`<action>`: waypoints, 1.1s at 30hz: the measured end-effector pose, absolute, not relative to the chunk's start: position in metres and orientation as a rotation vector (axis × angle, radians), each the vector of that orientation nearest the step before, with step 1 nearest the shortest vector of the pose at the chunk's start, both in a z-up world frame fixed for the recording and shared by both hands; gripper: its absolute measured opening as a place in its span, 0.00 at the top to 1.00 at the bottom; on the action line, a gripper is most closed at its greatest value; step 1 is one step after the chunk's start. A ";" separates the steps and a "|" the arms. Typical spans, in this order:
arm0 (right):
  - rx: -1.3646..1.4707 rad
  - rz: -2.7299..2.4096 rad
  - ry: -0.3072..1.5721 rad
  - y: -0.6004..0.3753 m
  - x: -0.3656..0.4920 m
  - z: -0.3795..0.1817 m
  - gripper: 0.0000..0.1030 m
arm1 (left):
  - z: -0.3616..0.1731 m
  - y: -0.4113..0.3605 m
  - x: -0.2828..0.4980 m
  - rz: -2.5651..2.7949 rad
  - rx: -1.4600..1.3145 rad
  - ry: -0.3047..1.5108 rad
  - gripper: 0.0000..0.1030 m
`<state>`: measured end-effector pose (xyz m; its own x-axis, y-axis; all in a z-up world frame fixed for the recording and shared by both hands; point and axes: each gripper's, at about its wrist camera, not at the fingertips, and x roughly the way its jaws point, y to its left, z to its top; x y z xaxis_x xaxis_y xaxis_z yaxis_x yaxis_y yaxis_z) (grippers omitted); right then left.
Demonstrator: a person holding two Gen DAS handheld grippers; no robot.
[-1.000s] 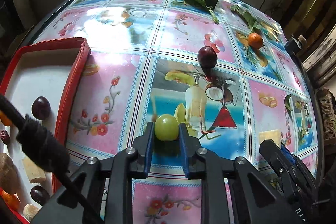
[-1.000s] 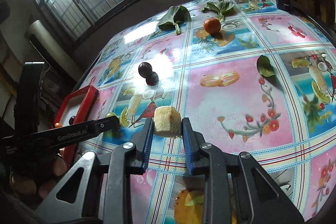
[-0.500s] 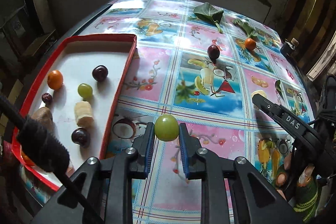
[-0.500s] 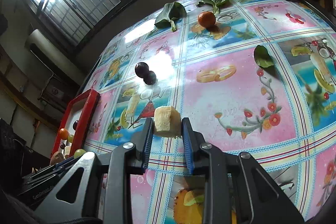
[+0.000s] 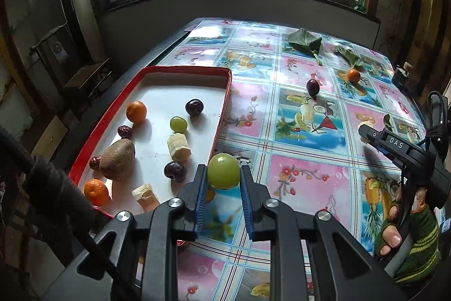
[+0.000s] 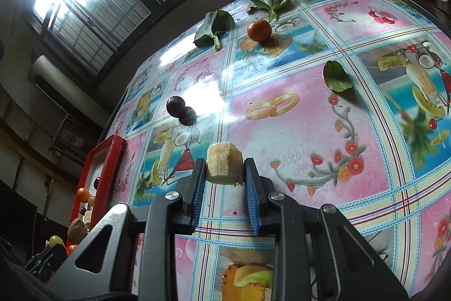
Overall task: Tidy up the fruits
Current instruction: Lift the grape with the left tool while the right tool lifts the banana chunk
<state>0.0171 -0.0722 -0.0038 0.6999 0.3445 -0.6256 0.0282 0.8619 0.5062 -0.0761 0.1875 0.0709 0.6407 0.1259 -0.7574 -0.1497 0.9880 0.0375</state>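
Left tool [image 5: 223, 182] clamps a green grape [image 5: 223, 170] above the red tray's [image 5: 222, 106] near edge, bound for the sorted fruit | right tool [image 6: 224, 179] grips a banana chunk [image 6: 224, 166] over the surface [image 6: 310, 131], awaiting its turn.

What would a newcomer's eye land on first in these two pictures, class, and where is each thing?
First, the green grape pinched in the left tongs, just right of the red tray that holds sorted fruit. Next, the pale banana chunk gripped in the right tongs above the bright fruit-print tablecloth. Farther back on the cloth sit a tangerine and a dark plum.
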 end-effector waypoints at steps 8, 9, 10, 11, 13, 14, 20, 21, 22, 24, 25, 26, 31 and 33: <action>0.392 0.201 0.657 -0.053 -0.012 0.027 0.72 | 0.081 0.185 -0.069 0.199 -0.009 0.829 0.79; 0.381 0.202 0.642 -0.052 -0.017 0.030 0.72 | 0.081 0.184 -0.067 0.209 -0.009 0.822 0.79; 0.373 0.207 0.631 -0.051 -0.021 0.033 0.72 | 0.082 0.183 -0.065 0.217 -0.008 0.815 0.79; 0.368 0.218 0.619 -0.050 -0.025 0.036 0.72 | 0.082 0.183 -0.063 0.229 -0.004 0.811 0.79; 0.358 0.244 0.601 -0.048 -0.033 0.043 0.72 | 0.083 0.182 -0.059 0.246 0.008 0.814 0.79; 0.352 0.260 0.592 -0.046 -0.037 0.047 0.72 | 0.083 0.183 -0.057 0.252 0.006 0.814 0.79; 0.317 0.383 0.590 -0.022 -0.036 0.073 0.72 | 0.088 0.197 -0.048 0.309 0.007 0.815 0.79; 0.321 0.404 0.593 -0.017 -0.033 0.079 0.72 | 0.090 0.199 -0.046 0.319 0.002 0.816 0.79; 0.326 0.434 0.588 -0.012 -0.032 0.088 0.72 | 0.093 0.202 -0.045 0.327 0.000 0.814 0.79; 0.296 0.454 0.549 -0.002 -0.030 0.115 0.72 | 0.103 0.205 -0.043 0.341 -0.008 0.808 0.79; 0.269 0.466 0.524 0.003 -0.029 0.132 0.72 | 0.109 0.207 -0.042 0.341 -0.015 0.803 0.79; 0.246 0.491 0.501 0.008 -0.026 0.153 0.72 | 0.118 0.208 -0.042 0.339 -0.019 0.797 0.79; 0.079 0.544 0.315 0.026 -0.031 0.282 0.72 | 0.182 0.223 -0.042 0.360 -0.043 0.706 0.79; -0.006 0.540 0.247 0.033 -0.039 0.339 0.72 | 0.213 0.230 -0.042 0.370 -0.030 0.661 0.79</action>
